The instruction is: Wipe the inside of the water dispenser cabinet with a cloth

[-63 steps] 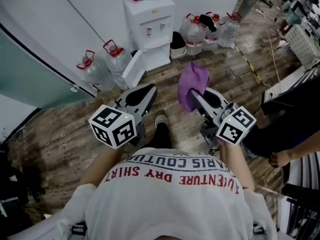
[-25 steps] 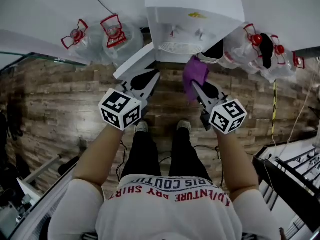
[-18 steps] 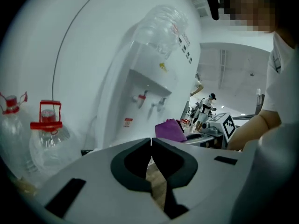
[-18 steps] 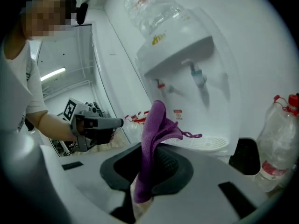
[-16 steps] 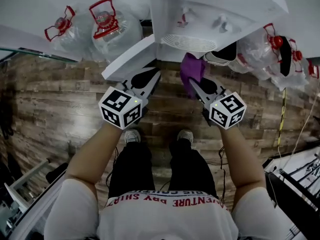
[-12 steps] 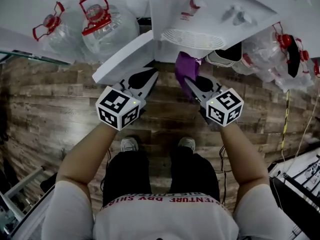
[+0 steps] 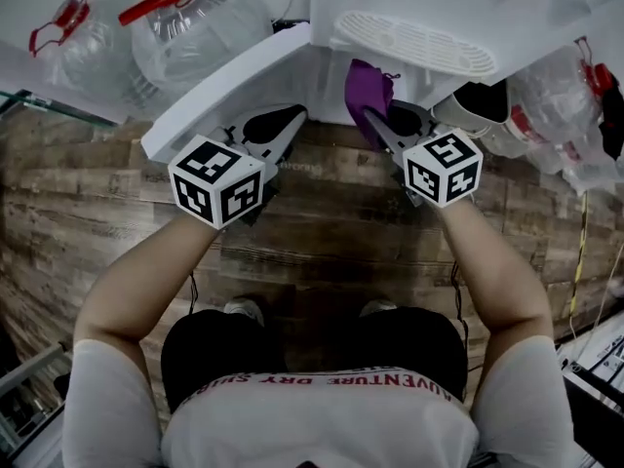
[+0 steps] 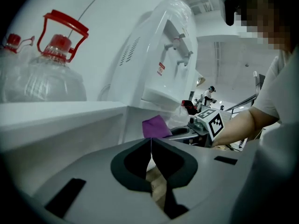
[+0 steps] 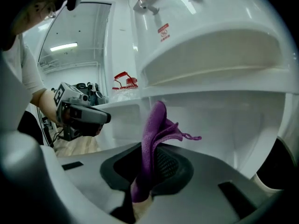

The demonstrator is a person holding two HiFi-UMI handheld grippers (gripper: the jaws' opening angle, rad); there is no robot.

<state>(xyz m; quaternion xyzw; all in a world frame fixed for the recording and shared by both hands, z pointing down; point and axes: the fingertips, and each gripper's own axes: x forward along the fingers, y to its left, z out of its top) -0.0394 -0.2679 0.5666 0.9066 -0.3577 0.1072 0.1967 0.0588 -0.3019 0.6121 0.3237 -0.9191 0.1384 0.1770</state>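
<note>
The right gripper point(image 7: 370, 123) is clamped on the purple cloth point(image 9: 152, 139). It pinches the cloth low down, so a loose fold stands up past the jaw tips; that free part is what I judge will do the wiping. Straight ahead of this gripper is the open cabinet point(image 9: 219, 120) in the base of the water dispenser point(image 8: 154, 55), with the pale back wall right behind the cloth and the drip tray point(image 7: 414, 42) overhead. The gripper points into the opening, which suits a forward push against the wall (no contact shows yet).

The left gripper point(image 8: 151, 143) has its jaws pressed together on nothing. It sits just to the left of the right gripper, close under the swung-out door point(image 7: 229, 86). I judge it is parked there, ready to steady the door and out of the cloth's way. Beyond its left side stands a water bottle point(image 8: 51, 73) with a red handle.

In the head view the dispenser's overhang hides all of the cabinet interior. The right gripper view cuts off the cabinet floor and the near corners behind the gripper's own body. The cloth hides the right gripper's tips, so how much fabric is caught cannot be told, nor how far the fold stands from the back wall. A dark object point(image 7: 478, 100) to the right of the right gripper is too unclear to name.
</note>
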